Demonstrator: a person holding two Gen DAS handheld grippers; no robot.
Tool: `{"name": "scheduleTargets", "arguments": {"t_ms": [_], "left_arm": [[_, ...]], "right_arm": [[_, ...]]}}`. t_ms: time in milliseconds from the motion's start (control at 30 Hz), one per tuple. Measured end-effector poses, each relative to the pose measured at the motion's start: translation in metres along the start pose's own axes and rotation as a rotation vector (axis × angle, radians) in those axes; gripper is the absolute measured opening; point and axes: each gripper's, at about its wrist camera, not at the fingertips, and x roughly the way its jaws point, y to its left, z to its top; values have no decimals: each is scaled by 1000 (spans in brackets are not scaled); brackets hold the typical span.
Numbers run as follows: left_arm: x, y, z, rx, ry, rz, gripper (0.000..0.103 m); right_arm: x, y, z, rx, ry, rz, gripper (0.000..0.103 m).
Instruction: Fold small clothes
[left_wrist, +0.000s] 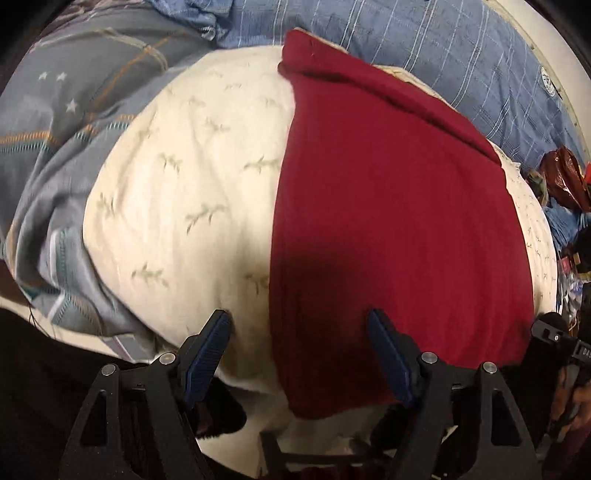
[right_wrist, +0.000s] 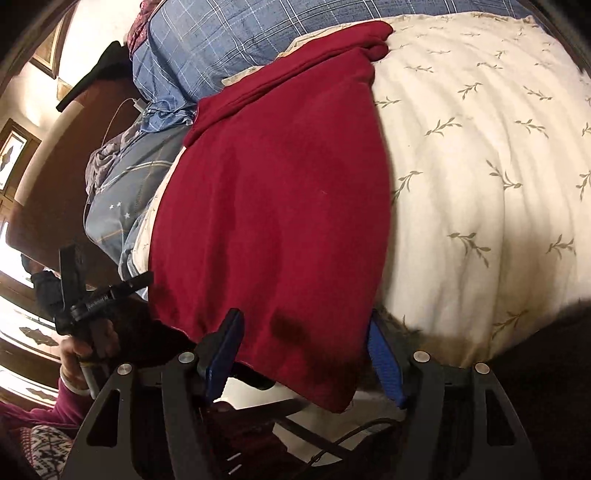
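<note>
**Risk: pinching the bedspread along with the red cloth, or missing the hem**

Lying flat on the cream leaf-print bedspread (left_wrist: 177, 192), red garment (left_wrist: 388, 221), already doubled lengthwise by the look of it, collar end rolled at 12 o'clock, near hem hanging toward 6 o'clock over the bed edge.

Hovering at 6 o'clock in the left view: left hand-held gripper (left_wrist: 299, 354), jaws spread wide, nothing between the pads. Straddling the garment's long edge, left finger (left_wrist: 210, 350) over bare bedspread, right finger over red fabric. Closing here probably catching bedspread plus garment, dragging both on the lift.

Sitting at 6 o'clock in the right view: right hand-held gripper (right_wrist: 303, 354), jaws apart, near hem of the red garment (right_wrist: 277, 221) lying between the fingers, pads not pressing on it. Corner drooping past the bed edge, so possibly grabbing one layer only and undoing the fold.

Also worth flagging: uneven lifting by the two sides, skewing the next fold; soft, rumpled bedding letting the cloth slide; blue plaid bedding (left_wrist: 424, 48) at 12 o'clock crowding the landing spot; other hand-held gripper showing at 9 o'clock in the right view, risking a bump.
</note>
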Motion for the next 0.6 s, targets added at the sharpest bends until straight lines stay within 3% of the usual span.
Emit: {"name": "scheduleTargets", "arguments": {"t_ms": [300,433,600], "left_arm": [[13,-5,-2,2,29,-16,65],[17,-6,-4,21,26,-14,64],[22,-1,-4,-5,33,-30,67]], "right_arm": [[4,10,0,-61,76,32,65],[6,13,2,-84,94,47,51],[15,7,2,-61,127,25,46]]}}
